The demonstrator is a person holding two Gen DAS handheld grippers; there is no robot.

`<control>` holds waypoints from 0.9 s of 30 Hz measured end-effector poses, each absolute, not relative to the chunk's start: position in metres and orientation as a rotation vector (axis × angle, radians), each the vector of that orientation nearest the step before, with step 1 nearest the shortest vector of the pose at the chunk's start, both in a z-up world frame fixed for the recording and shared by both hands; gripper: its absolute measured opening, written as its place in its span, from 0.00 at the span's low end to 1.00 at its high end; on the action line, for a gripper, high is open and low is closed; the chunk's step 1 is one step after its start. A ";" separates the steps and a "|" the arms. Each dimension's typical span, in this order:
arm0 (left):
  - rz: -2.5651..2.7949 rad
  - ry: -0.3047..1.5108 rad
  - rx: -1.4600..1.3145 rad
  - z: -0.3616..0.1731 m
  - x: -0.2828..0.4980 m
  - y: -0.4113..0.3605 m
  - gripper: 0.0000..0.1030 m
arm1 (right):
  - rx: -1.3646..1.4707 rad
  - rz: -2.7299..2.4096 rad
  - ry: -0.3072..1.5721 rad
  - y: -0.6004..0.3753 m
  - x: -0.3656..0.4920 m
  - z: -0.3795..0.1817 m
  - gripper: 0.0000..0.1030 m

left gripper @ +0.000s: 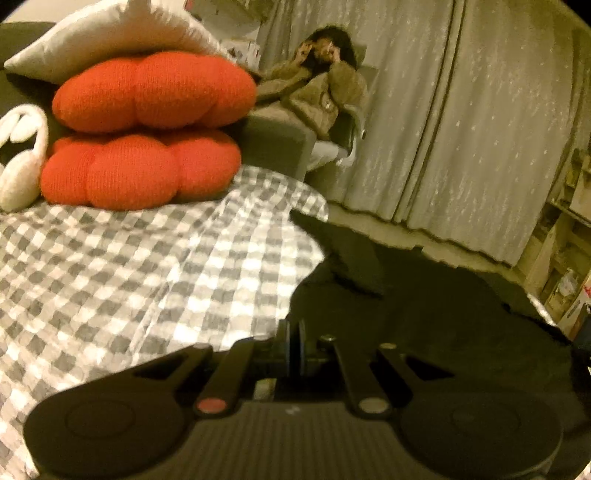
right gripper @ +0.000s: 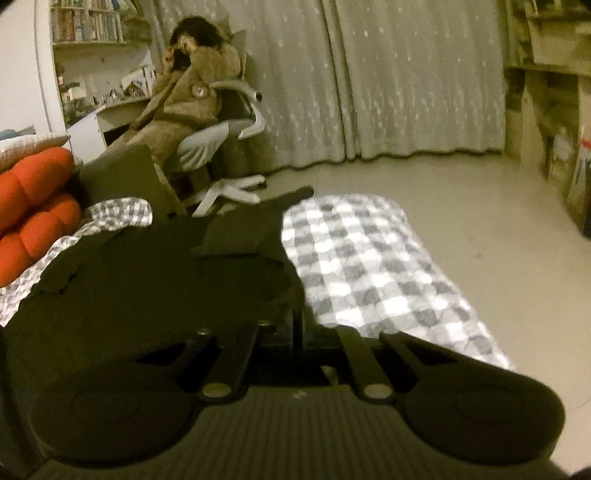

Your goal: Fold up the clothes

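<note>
The bed (left gripper: 110, 266), under a grey-and-white checked cover, fills the lower half of both views, with a pale curtain (left gripper: 461, 129) and bare floor (right gripper: 480, 206) beyond its far edge. At the head end, off to the left, two orange cushions (left gripper: 147, 129) are stacked with a white pillow (left gripper: 110, 33) on top. A person (right gripper: 192, 85) sits in a desk chair past the bed, taking no part in the work.

The dark garment (left gripper: 424, 302) lies spread across the bed between the two claws. In the left wrist view it stretches forward and to the right of the left claw (left gripper: 293, 343); in the right wrist view the same cloth (right gripper: 155, 280) stretches forward and to the left of the right claw (right gripper: 297, 328). So the cloth's near edge runs roughly from one claw to the other, and a narrower strip of it, perhaps a sleeve or leg, reaches away toward the far edge of the bed. Both claws sit equally close to it, each at its own end of the near edge.

Each claw points forward and slightly down, low over the bed. The left claw's fingers are together with dark cloth right at their tips, and it appears pinched on the garment's edge. The right claw's fingers are likewise together at the garment's border, seemingly gripping it, though blur and the dark fabric make the contact hard to confirm.

With both ends apparently held, any fold would likely carry this near edge along the cloth's long axis, away toward the far edge.
</note>
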State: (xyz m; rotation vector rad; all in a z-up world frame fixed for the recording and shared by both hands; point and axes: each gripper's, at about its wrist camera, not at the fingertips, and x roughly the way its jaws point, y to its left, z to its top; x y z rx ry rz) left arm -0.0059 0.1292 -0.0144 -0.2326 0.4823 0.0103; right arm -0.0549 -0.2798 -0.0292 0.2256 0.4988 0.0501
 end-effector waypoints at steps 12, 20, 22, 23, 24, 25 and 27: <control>0.037 0.547 -0.229 -0.025 0.015 0.131 0.08 | 0.239 0.009 0.522 -0.294 -0.049 -0.037 0.12; 0.030 0.533 -0.262 -0.023 0.011 0.135 0.11 | 0.212 0.053 0.518 -0.285 -0.041 -0.036 0.44; 0.028 0.529 -0.271 -0.023 0.010 0.136 0.11 | 0.201 0.061 0.516 -0.281 -0.039 -0.036 0.44; 0.027 0.527 -0.275 -0.022 0.010 0.137 0.11 | 0.195 0.065 0.515 -0.280 -0.038 -0.036 0.44; 0.025 0.525 -0.275 -0.023 0.010 0.137 0.11 | 0.190 0.069 0.514 -0.278 -0.037 -0.036 0.44; 0.023 0.523 -0.275 -0.023 0.011 0.137 0.10 | 0.182 0.073 0.514 -0.276 -0.036 -0.036 0.44; 0.017 0.516 -0.269 -0.023 0.010 0.136 0.05 | 0.161 0.079 0.527 -0.272 -0.034 -0.038 0.17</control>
